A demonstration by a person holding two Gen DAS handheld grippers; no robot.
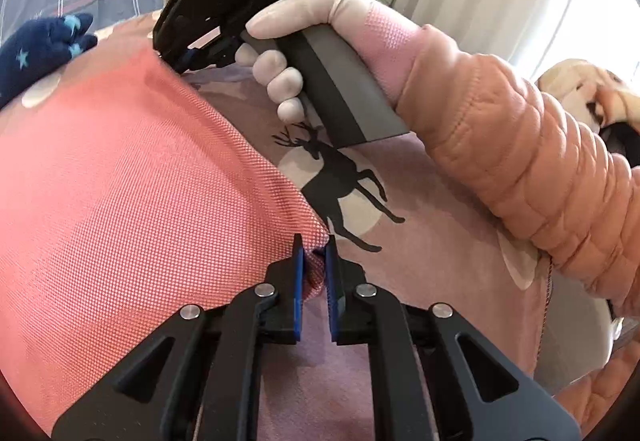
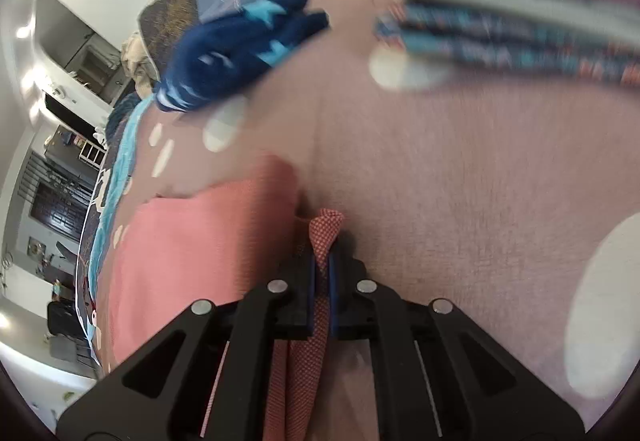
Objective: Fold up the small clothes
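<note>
A: What is seen from the left wrist view, starting at the left?

B: A navy star-patterned garment [image 1: 48,45] is seen at the far left edge. The pink woven cloth [image 1: 132,181] is spread beside it over the mauve blanket [image 1: 440,253]. A corner of the cloth is pinched between the nearly closed jaws of the left gripper [image 1: 314,261]. A black deer print [image 1: 340,185] is shown on the blanket just beyond. Farther right, the right gripper [image 1: 182,67] is held by a gloved hand [image 1: 320,49], an orange quilted sleeve [image 1: 520,161] behind it. Its tips are set against the cloth's far edge.

A: And what is added by the right wrist view?

B: A room interior [image 2: 60,121] is shown at the left, not seen otherwise. The pink cloth [image 2: 192,241] is seen again; a bunched fold is clamped in the narrow jaws of the right gripper [image 2: 323,273]. Blurred folded clothes [image 2: 520,21] are stacked at the upper right.
</note>
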